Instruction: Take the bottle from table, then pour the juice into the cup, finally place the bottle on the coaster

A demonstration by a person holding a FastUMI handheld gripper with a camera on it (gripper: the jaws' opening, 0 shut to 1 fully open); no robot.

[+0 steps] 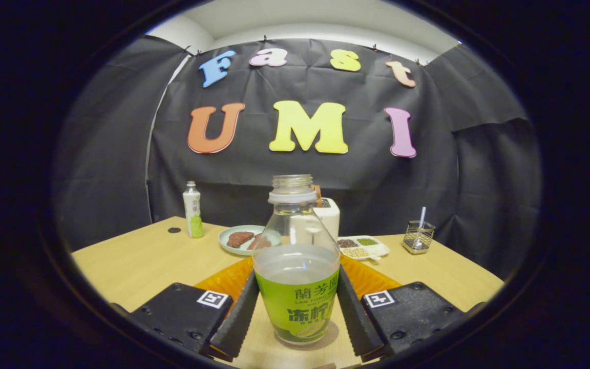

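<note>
Claw clamps upright bottle — on table

Bottle clear glossy plastic; table matt pale wood; coaster ribbed, perhaps plastic; fingers ridged.

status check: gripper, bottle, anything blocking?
Gripper shut on bottle, both fingers pressing its label. Bottle upright, uncapped, part full, base on table. Orange coaster just behind. Nothing blocking.

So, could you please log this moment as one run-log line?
phase: grasp | hand-held gripper: both fingers pressed on bottle | bottle: upright, uncapped, on table | pour: not done
</note>
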